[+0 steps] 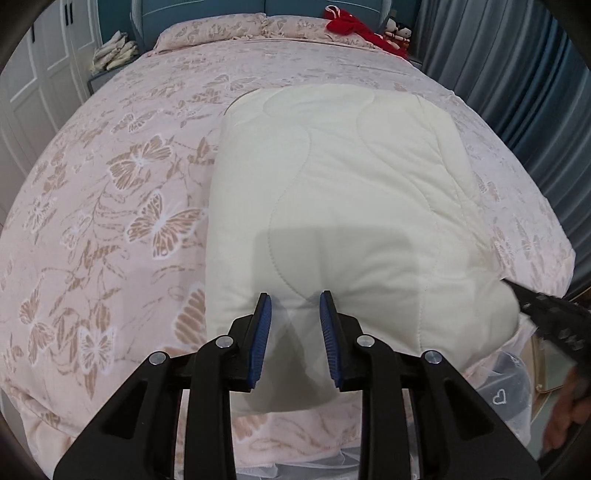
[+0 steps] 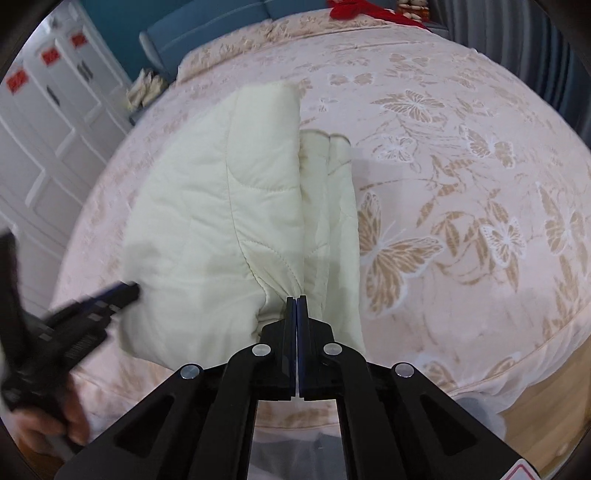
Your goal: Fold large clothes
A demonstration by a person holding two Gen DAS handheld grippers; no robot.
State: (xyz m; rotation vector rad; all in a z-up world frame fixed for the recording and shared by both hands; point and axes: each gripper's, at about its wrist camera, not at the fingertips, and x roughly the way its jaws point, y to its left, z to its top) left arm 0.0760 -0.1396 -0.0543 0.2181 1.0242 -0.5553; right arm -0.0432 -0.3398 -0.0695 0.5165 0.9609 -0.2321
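I see the bed (image 1: 92,206) filling both views, its pink cover printed with tan butterflies and reaching to the pillows (image 1: 221,26) at the far end. On it, towards the near edge, lies the quilt (image 1: 351,192), cream and stitched in wavy lines, folded into a thick block; from my right wrist view its layered edges (image 2: 328,192) show along the right side. A white wardrobe (image 2: 44,147) stands to the far left and grey-blue curtains (image 1: 517,92) hang on the right. Something red (image 1: 343,22) lies by the pillows.

My left hand-held gripper (image 1: 295,299) has its blue pads (image 1: 264,314) set a little apart with the quilt's near edge bunched between them; I cannot tell whether they press on it. My right hand-held gripper (image 2: 296,301) is clenched tight at the quilt's near right corner, where the fabric puckers into the jaws. A hand (image 2: 55,417) holds the left one's handle
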